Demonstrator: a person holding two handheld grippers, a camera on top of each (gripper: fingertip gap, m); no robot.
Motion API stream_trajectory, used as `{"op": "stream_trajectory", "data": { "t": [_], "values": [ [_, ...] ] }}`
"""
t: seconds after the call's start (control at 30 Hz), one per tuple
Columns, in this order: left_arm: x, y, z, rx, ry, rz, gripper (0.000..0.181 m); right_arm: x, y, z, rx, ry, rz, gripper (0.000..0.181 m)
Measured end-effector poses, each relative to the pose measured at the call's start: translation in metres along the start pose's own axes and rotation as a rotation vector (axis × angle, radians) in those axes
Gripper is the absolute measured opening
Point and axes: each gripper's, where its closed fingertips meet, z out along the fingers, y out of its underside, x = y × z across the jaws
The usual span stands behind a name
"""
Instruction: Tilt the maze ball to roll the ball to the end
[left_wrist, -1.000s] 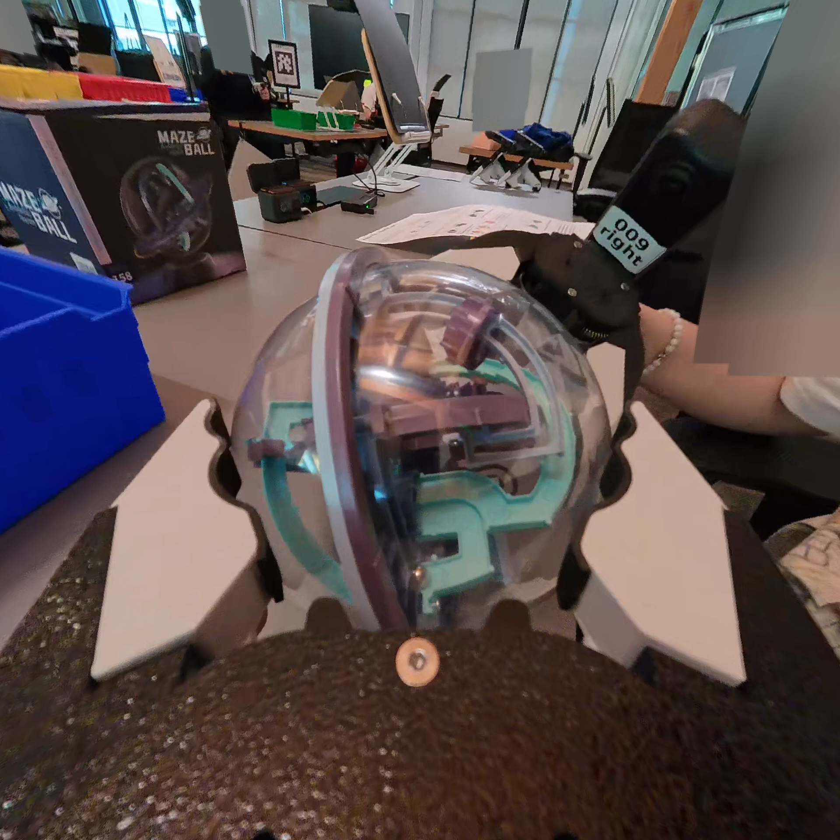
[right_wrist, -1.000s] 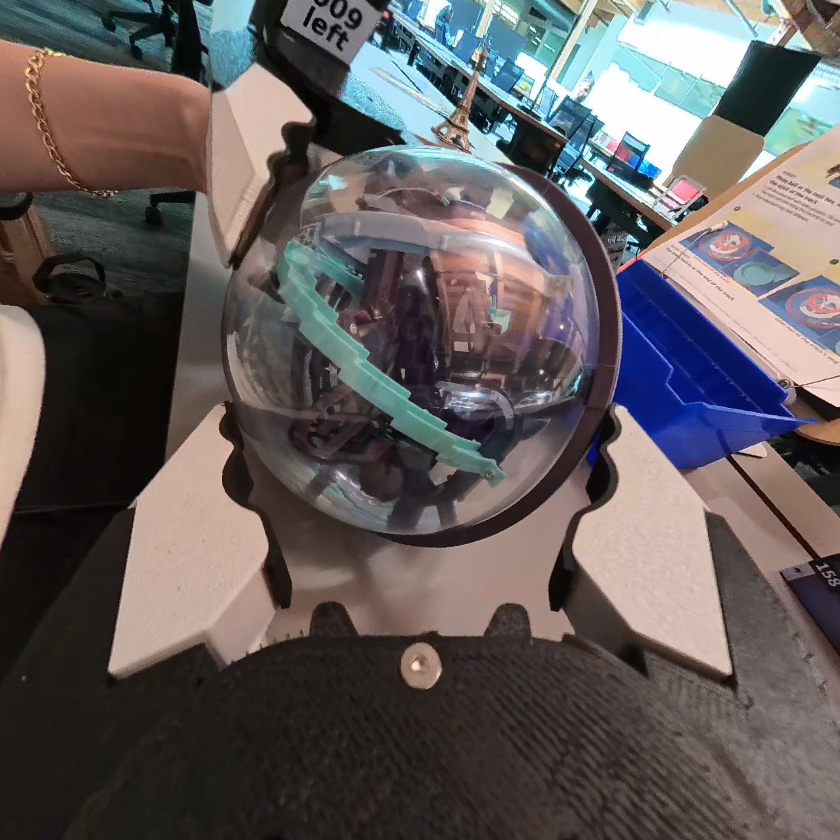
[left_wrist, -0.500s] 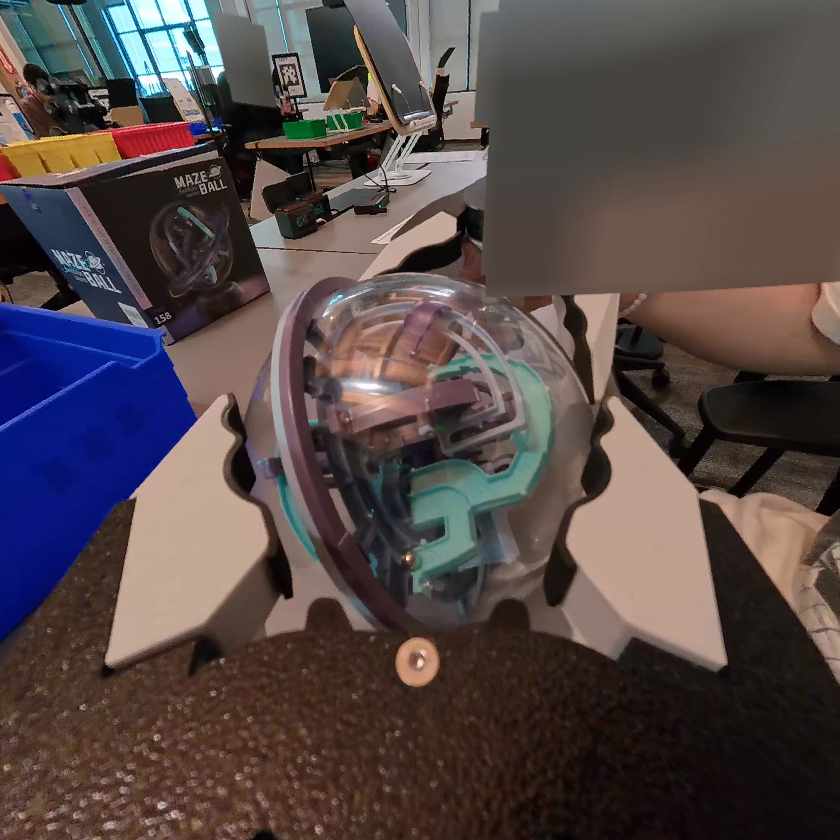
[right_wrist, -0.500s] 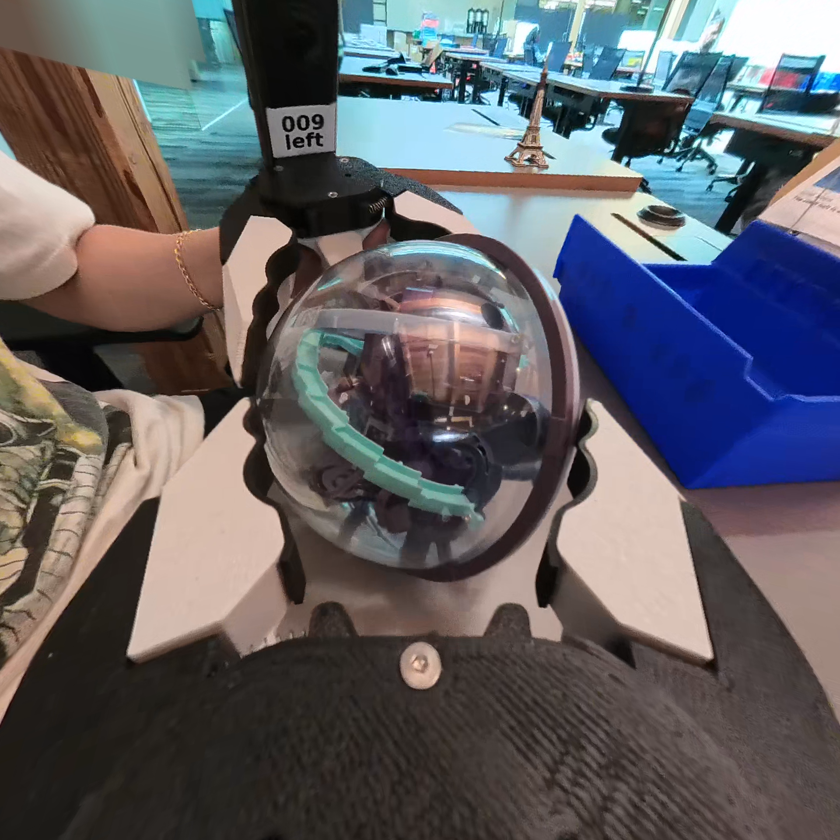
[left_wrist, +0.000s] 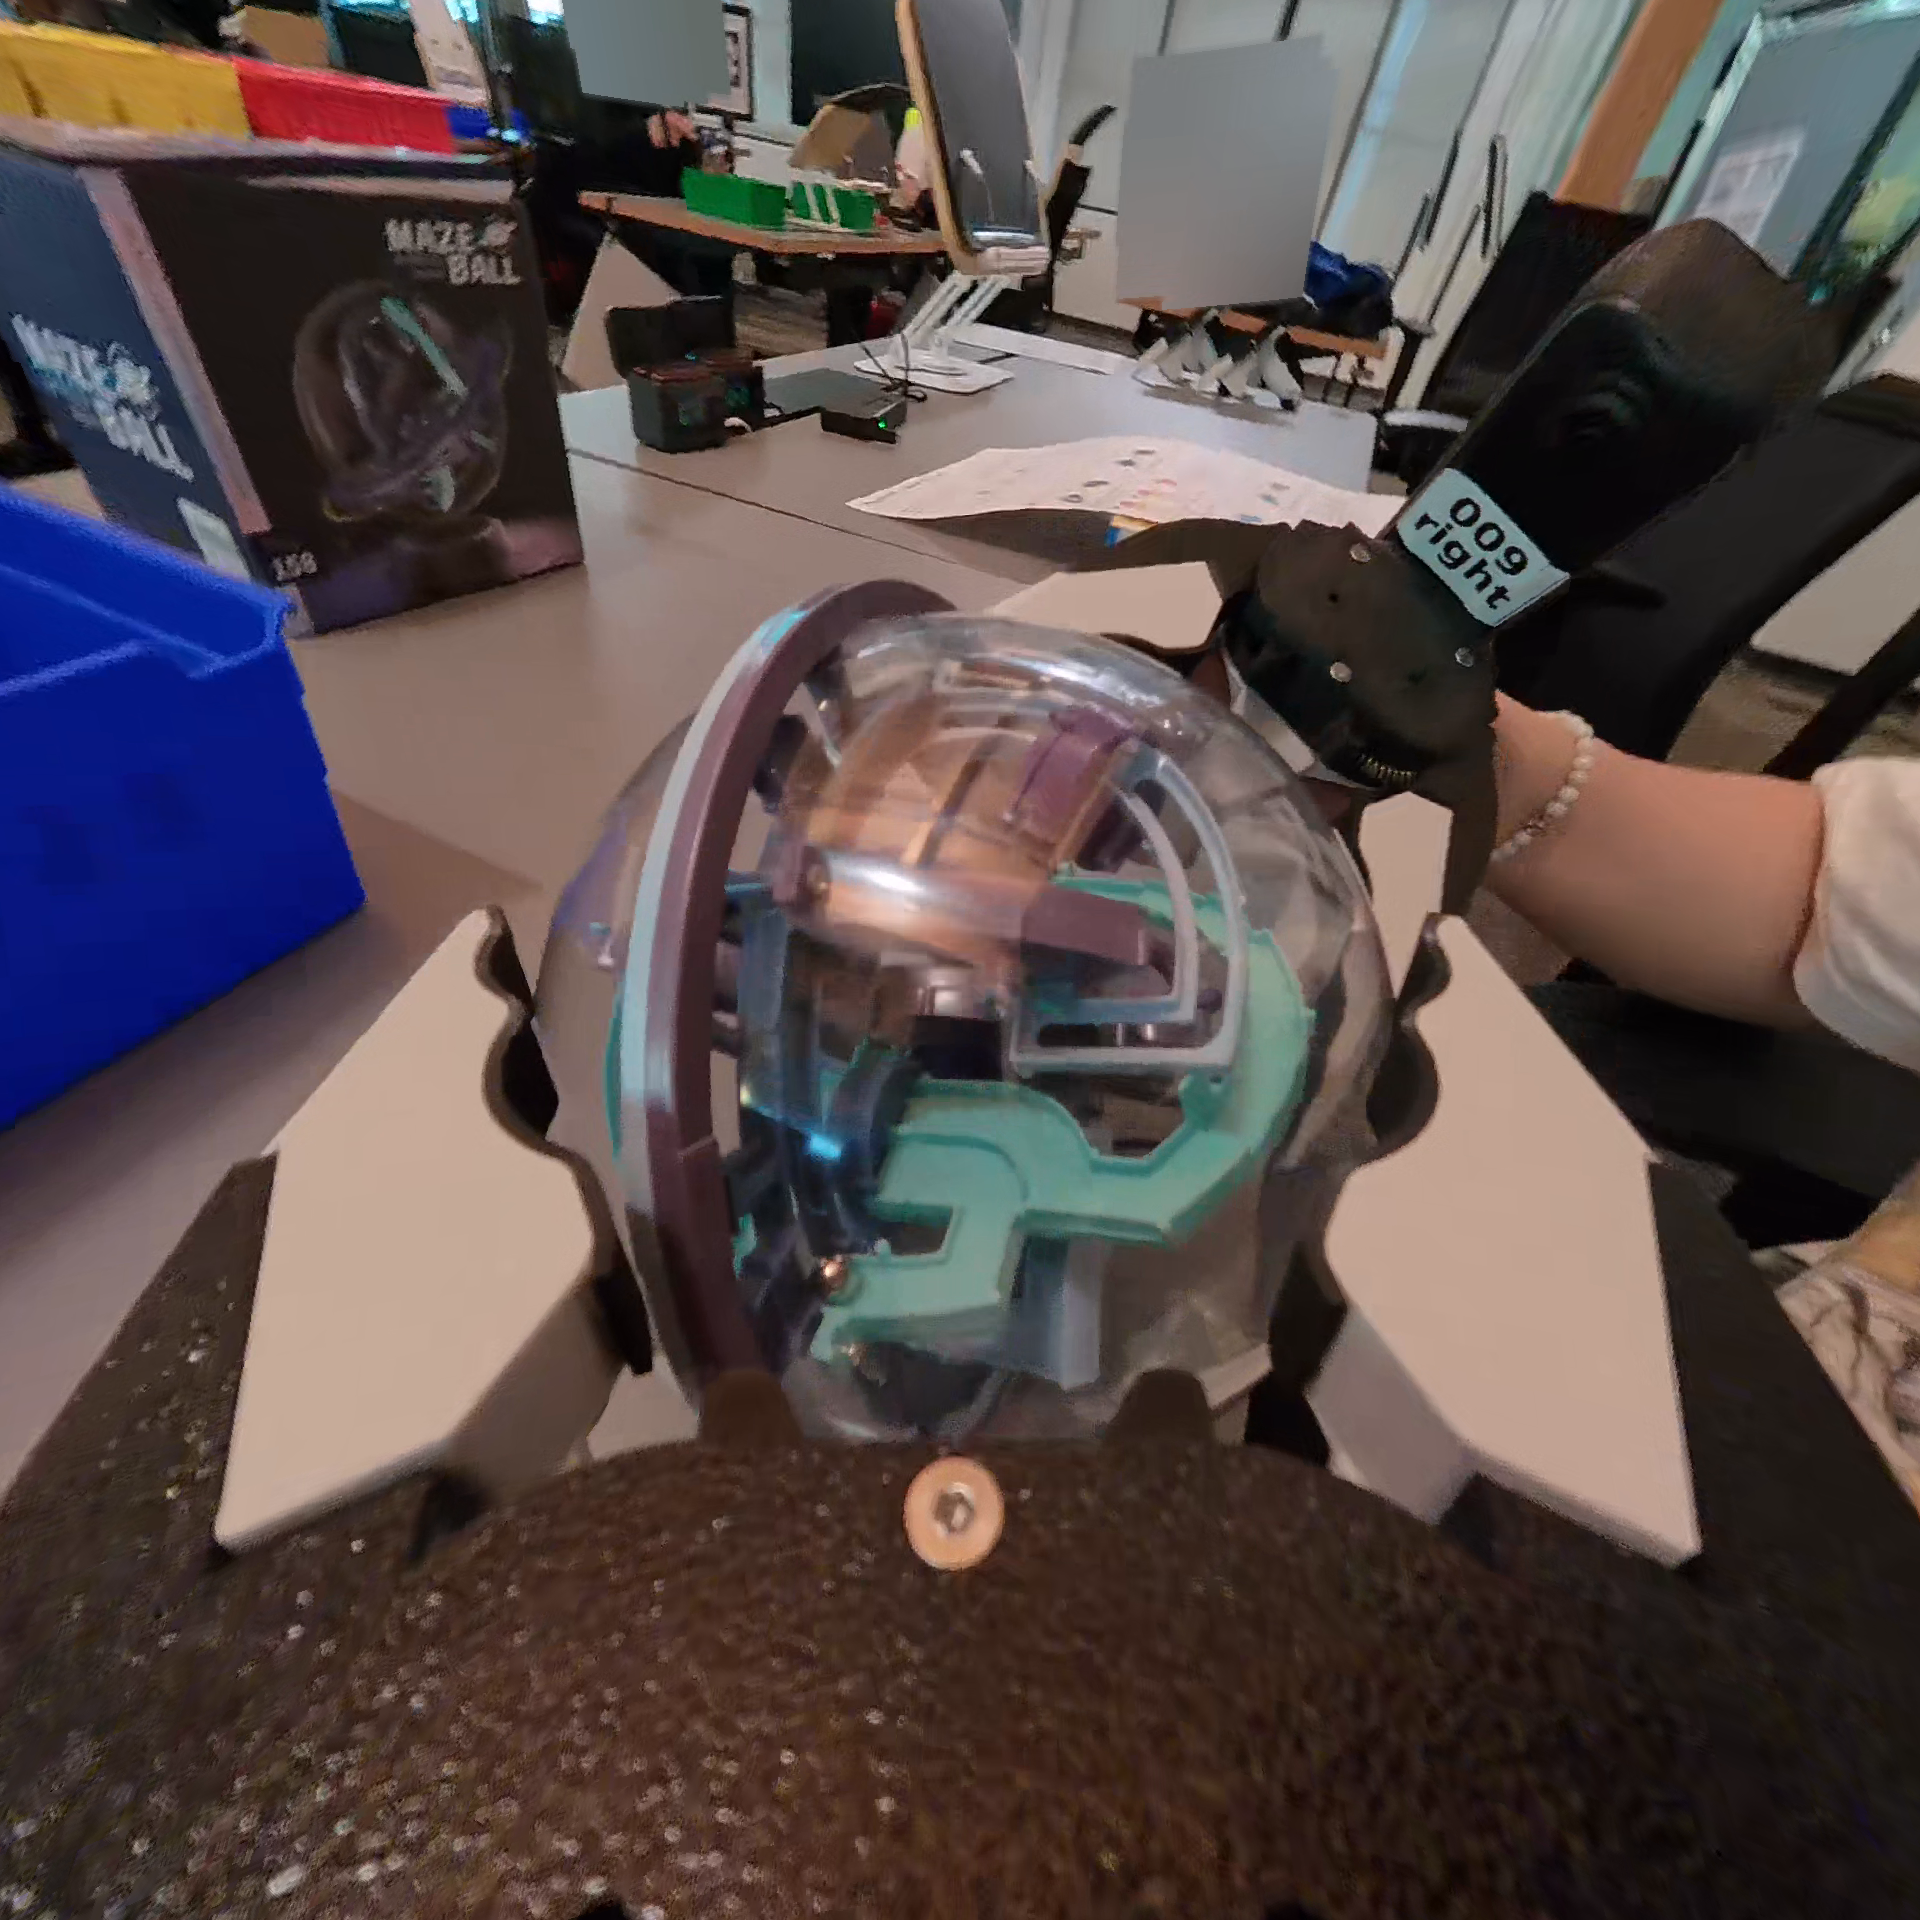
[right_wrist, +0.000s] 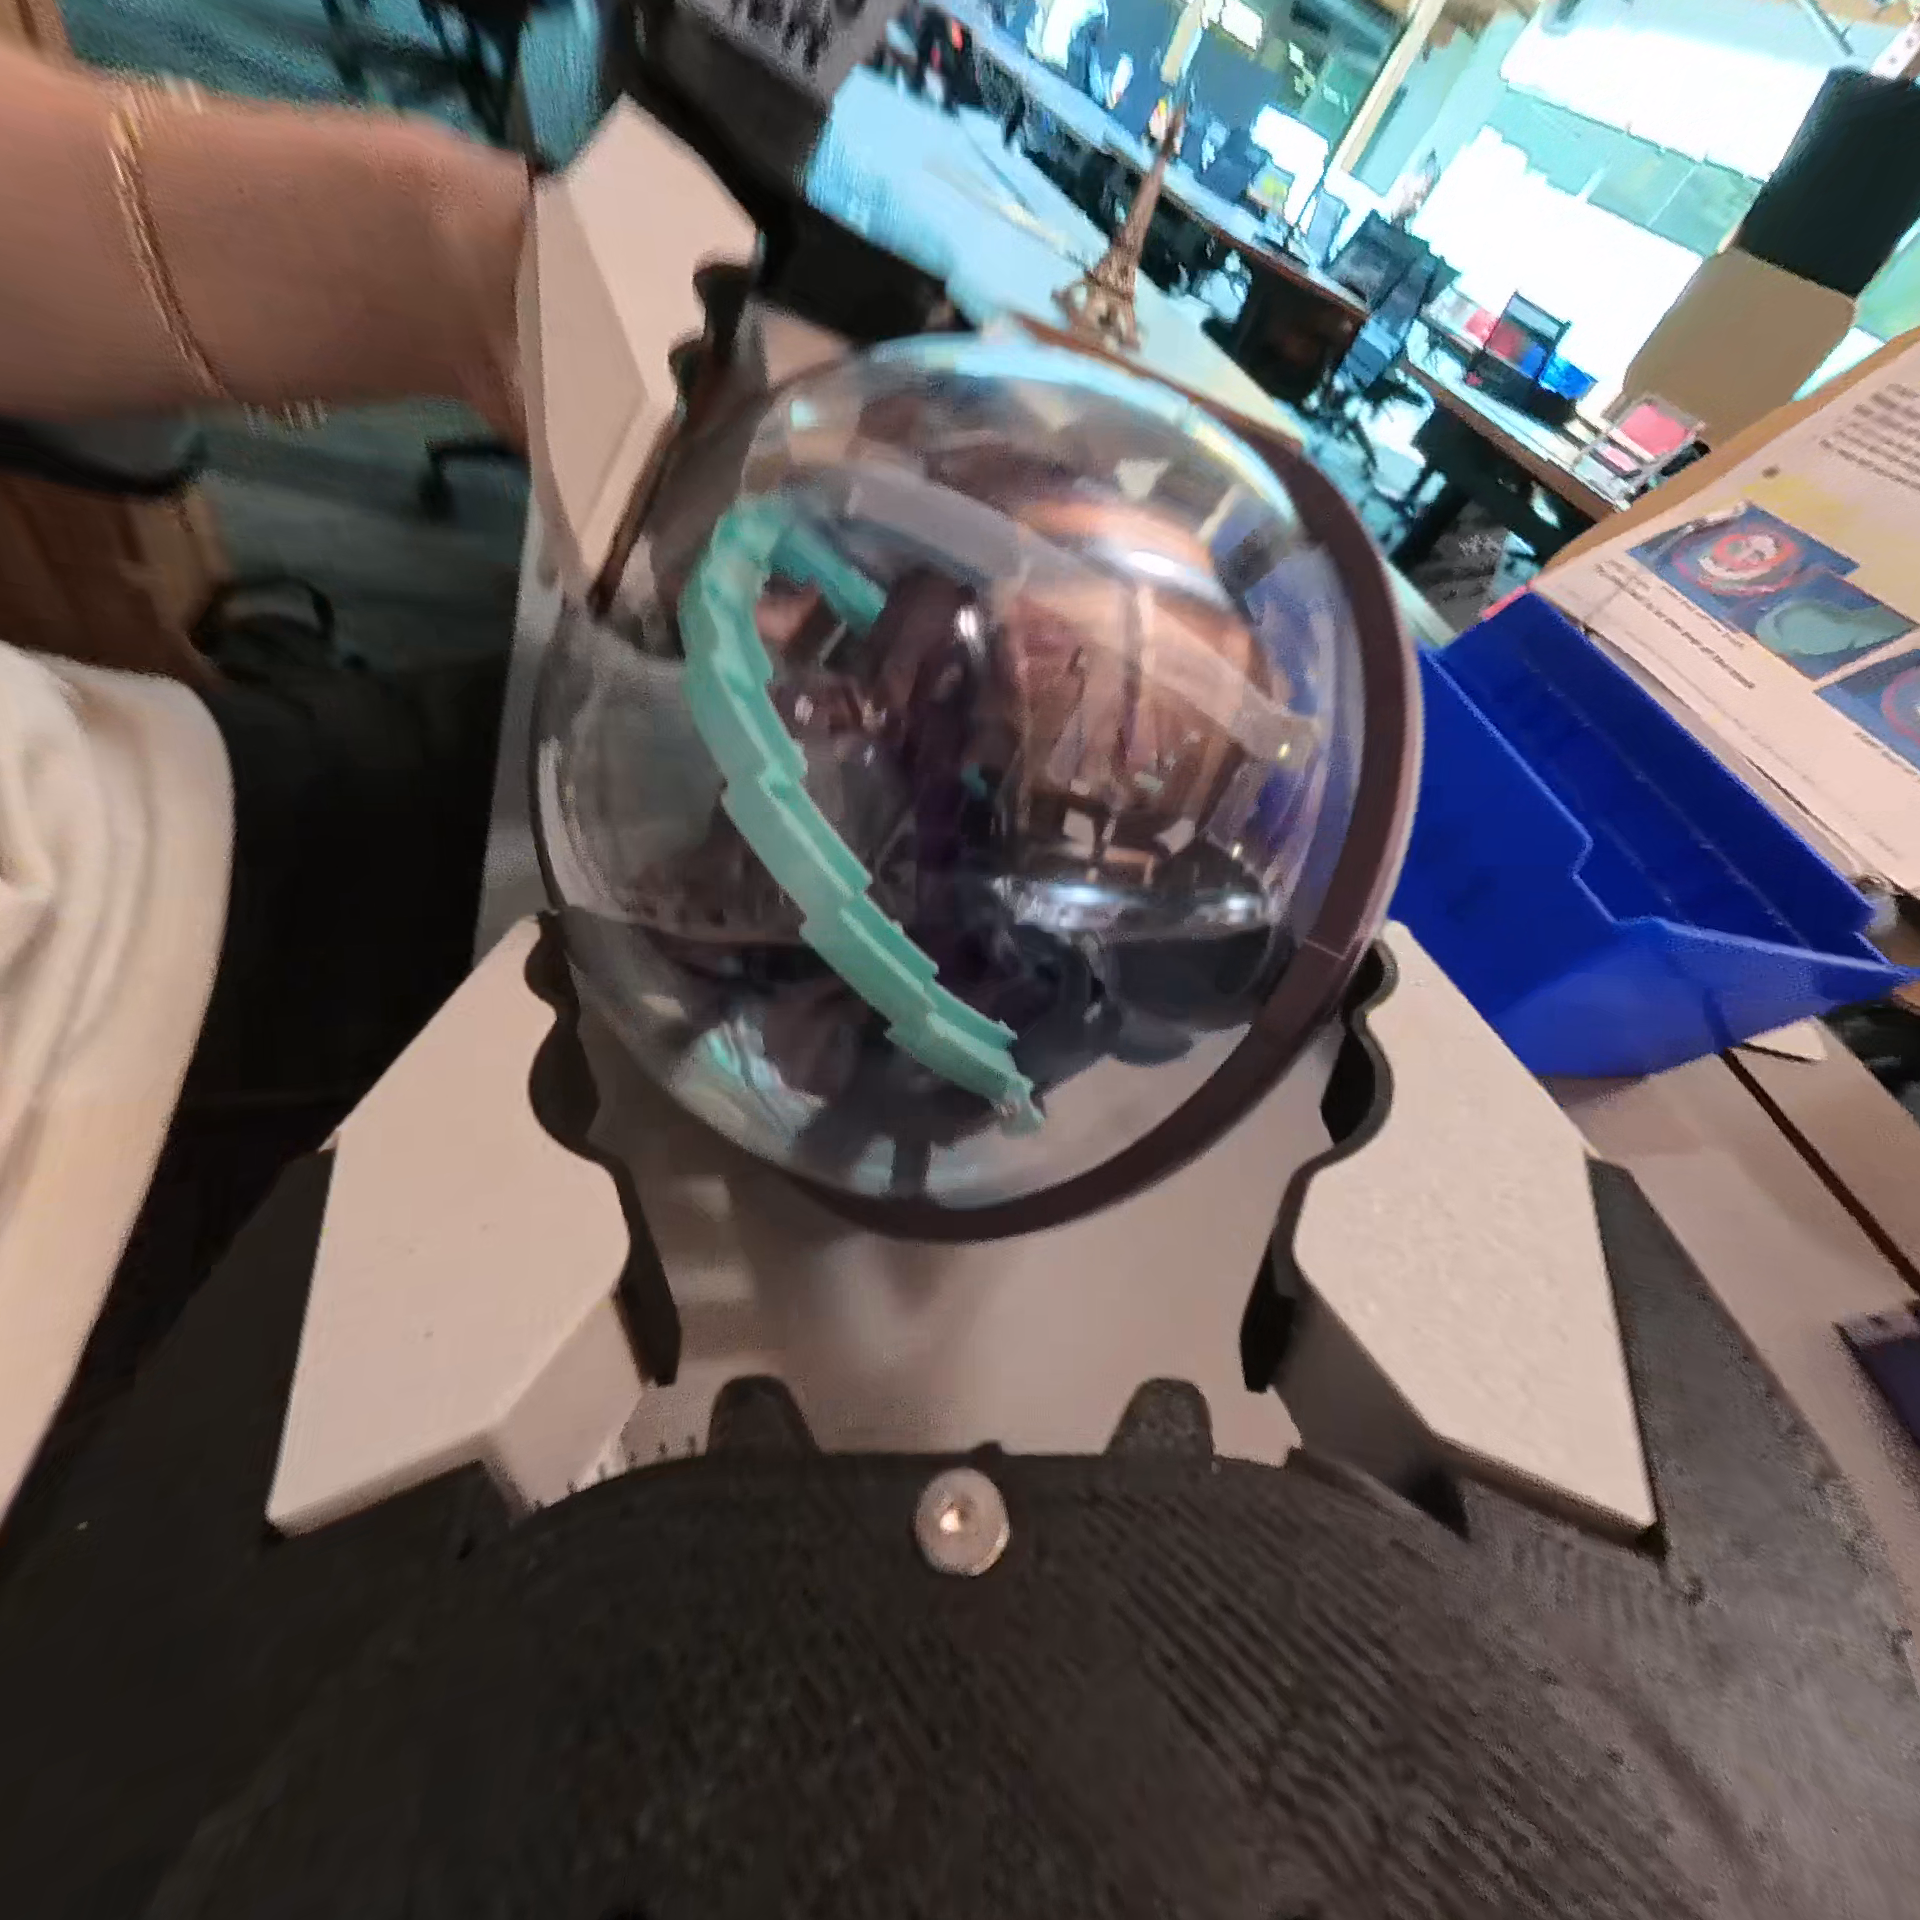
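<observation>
Grey desk (left_wrist: 499, 717) carries everything. Above it the clear maze ball (left_wrist: 966, 1049) is pinched between both grippers: left gripper (left_wrist: 961, 1132) and right gripper (right_wrist: 961, 1122) each clamp its sides. A small metal ball (left_wrist: 831, 1273) at 6 o'clock shows only in the left view. Blue bin (left_wrist: 135, 831) at 9 o'clock; its inside is hidden there. Only the right view shows a printed sheet (right_wrist: 1766, 582) across the bin at 2 o'clock.

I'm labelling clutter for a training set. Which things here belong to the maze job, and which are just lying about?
In the job: maze ball; left hand-held gripper; right hand-held gripper.

Lying about: blue bin; maze ball box; printed sheets; tower figurine.
</observation>
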Motion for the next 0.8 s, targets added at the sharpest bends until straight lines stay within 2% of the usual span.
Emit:
{"op": "stream_trajectory", "data": {
  "t": [0.1,0.23,0.33,0.43,0.5,0.6,0.8],
  "values": [
    [0.007,-0.006,0.003,-0.02,0.045,0.107,0.149,-0.006,0.011,-0.009,-0.057,0.013,-0.036,0.145],
    [0.018,-0.01,0.007,-0.035,0.119,0.226,0.143,-0.01,-0.004,-0.028,0.042,-0.07,0.089,0.14],
    [0.022,-0.008,0.012,-0.063,0.146,0.332,0.143,0.008,-0.028,-0.04,0.162,-0.064,0.185,0.138],
    [0.024,-0.008,0.017,-0.075,0.161,0.384,0.144,0.024,-0.027,-0.035,0.131,-0.087,0.236,0.133],
    [0.016,-0.008,0.021,-0.076,0.114,0.351,0.145,0.02,-0.021,-0.023,0.076,-0.138,0.24,0.131],
    [0.0,-0.002,0.023,-0.098,0.016,0.168,0.154,0.021,-0.01,-0.009,-0.005,-0.085,0.117,0.144],
    [-0.009,0.013,0.009,-0.065,-0.045,-0.198,0.157,0.017,-0.012,-0.002,0.008,-0.027,0.048,0.146]
  ]
}}
